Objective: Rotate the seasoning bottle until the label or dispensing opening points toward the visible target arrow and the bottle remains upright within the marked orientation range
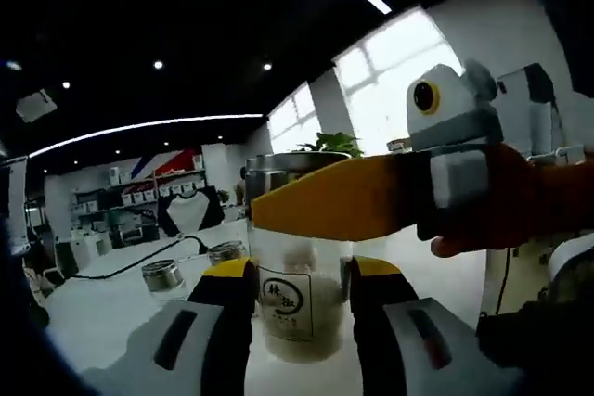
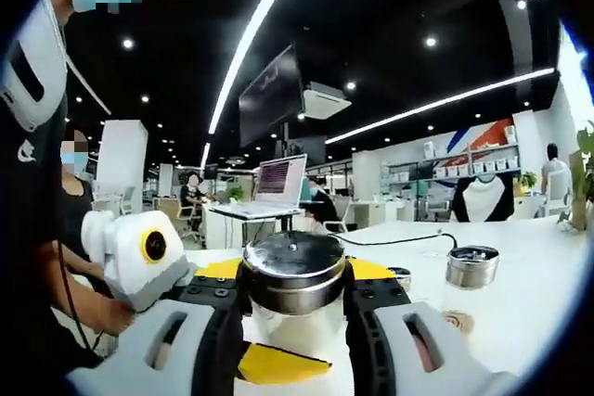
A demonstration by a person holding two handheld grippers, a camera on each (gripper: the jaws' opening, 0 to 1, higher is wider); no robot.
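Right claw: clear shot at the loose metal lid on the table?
Probably not yet: the right claw is shut on the seasoning bottle. The lid sits apart on the white table, unobstructed.

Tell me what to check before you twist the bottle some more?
1. Left gripper holds the bottle's glass body: ok.
2. Right gripper grips the metal lid: ok.
3. Bottle stands upright: ok, looks straight between the jaws.
4. Label can be seen: ok, it faces the left gripper view.
5. Label points to the arrow: cannot tell.
6. Other small jars on the white table are out of the way: ok.
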